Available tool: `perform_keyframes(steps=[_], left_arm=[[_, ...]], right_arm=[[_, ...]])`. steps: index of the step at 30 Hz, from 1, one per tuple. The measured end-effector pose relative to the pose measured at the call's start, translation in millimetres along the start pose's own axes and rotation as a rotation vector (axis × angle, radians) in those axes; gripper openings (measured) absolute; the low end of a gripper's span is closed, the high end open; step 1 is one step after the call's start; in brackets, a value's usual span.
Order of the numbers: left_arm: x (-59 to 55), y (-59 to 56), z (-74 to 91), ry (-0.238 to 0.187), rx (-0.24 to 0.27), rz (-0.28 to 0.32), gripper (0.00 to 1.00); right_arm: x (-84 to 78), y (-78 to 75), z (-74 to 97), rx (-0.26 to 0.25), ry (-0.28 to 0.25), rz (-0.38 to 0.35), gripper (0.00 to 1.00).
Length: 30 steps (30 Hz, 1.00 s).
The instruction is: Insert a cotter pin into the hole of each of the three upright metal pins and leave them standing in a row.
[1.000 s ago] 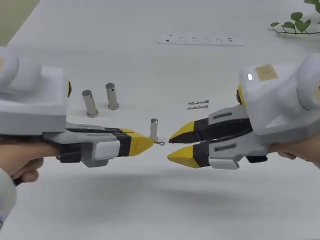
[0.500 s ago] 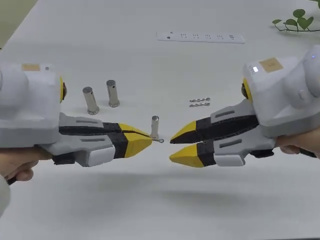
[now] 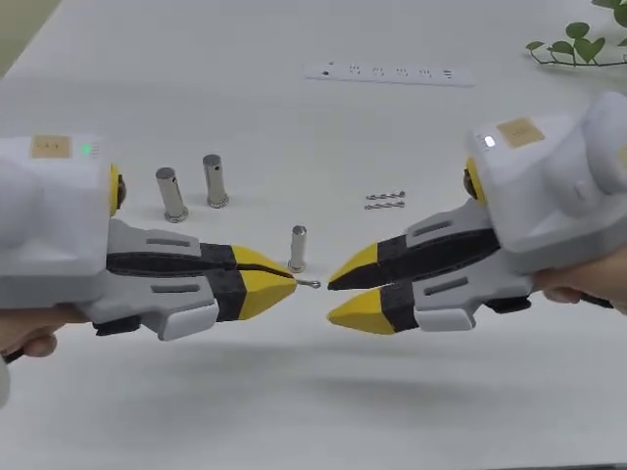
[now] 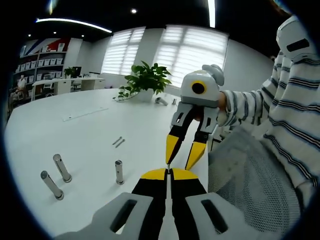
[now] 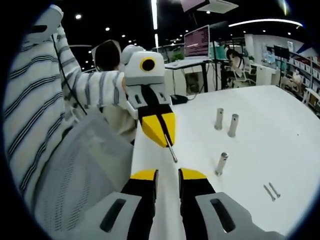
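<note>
Three metal pins stand upright on the white table: two side by side (image 3: pixel 168 194) (image 3: pixel 214 180) and a third one nearer (image 3: pixel 298 248). My left gripper (image 3: pixel 292 284) is shut on a thin cotter pin (image 3: pixel 310 285), which pokes out to the right in front of the near pin's base. In the right gripper view that cotter pin (image 5: pixel 171 150) points at my right gripper (image 5: pixel 168 175). My right gripper (image 3: pixel 335 299) is open, its jaws just right of the cotter pin's tip and apart from it. Two spare cotter pins (image 3: pixel 386 201) lie on the table behind.
A white power strip (image 3: pixel 389 73) lies at the far side of the table and a leafy plant (image 3: pixel 578 47) at the far right. The person's striped sleeve (image 4: pixel 295 115) holds the right gripper. Bare table spreads around the pins.
Both grippers have stayed tip to tip. The left one, still holding the cotter pin, has sunk slightly relative to the near metal pin; the right one stays open.
</note>
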<state>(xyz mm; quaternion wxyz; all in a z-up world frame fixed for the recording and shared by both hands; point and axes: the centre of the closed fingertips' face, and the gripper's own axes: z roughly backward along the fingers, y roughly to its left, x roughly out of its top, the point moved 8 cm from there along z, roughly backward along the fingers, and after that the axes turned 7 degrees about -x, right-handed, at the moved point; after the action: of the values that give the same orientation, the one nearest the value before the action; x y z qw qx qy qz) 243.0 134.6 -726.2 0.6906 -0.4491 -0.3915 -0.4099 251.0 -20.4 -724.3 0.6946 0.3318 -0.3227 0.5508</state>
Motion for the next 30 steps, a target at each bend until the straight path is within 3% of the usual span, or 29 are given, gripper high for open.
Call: perform_keyframes(steps=[5,19,30], left_arm=[[-3.3,-2.9,1.5,-0.004,-0.020,-0.052,0.00],[-7.5,-9.6,0.4,-0.008,-0.071,-0.058,0.00],[-4.7,-12.3,1.3,-0.026,-0.075,-0.052,0.00]], right_arm=[[2.9,1.6,-1.9,0.004,0.010,0.024,0.18],[6.6,7.0,-9.8,0.035,0.021,0.062,0.15],[8.0,6.7,-12.0,0.055,0.017,0.072,0.09]])
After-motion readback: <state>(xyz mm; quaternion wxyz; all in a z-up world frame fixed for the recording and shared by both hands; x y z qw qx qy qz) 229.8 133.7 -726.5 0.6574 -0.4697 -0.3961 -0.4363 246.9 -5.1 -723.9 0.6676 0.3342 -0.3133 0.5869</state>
